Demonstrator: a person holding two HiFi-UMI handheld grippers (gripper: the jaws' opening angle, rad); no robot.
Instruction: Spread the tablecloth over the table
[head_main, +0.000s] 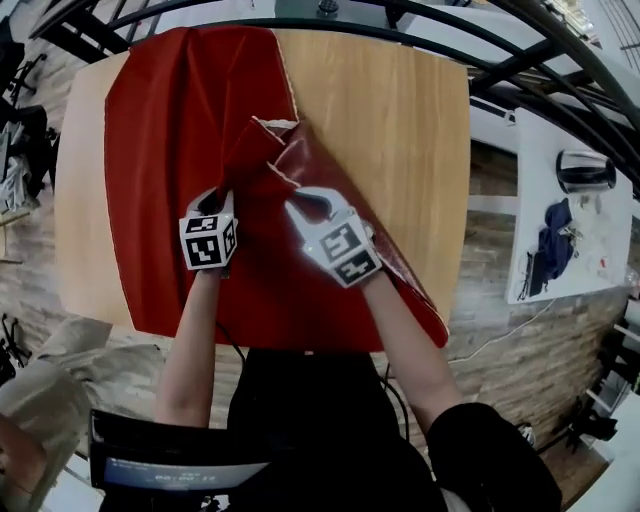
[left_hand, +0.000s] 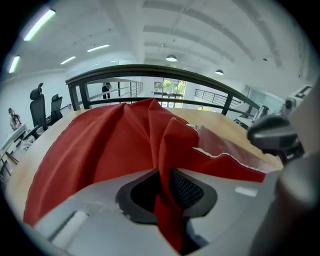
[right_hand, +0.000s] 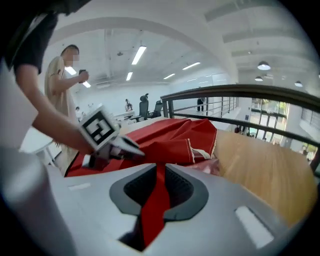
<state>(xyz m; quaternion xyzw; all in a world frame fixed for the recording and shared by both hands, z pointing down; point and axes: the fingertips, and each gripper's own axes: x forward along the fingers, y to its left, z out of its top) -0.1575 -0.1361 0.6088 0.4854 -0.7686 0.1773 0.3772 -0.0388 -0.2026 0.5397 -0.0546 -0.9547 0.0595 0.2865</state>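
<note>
Your left claw (head_main: 217, 197) and right claw (head_main: 306, 206) each pinch a fold of the red tablecloth (head_main: 175, 150), which lies bunched over the left part of the bench (head_main: 400, 130). Risk: these thin, mid-cloth holds may slip, or pulling may drag the cloth off the near edge.

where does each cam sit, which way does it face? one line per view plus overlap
Head view: on the person's head, looking steeply down at table and red tablecloth; left forearm, right forearm, left gripper, right gripper show.
Left gripper view: rides the left gripper, faces across the table to a railing; its jaws pinch the tablecloth.
Right gripper view: rides the right gripper, faces across the tablecloth; its jaws pinch it, left forearm shows.
Shared: all show the tablecloth; each gripper view shows the other gripper.
</note>
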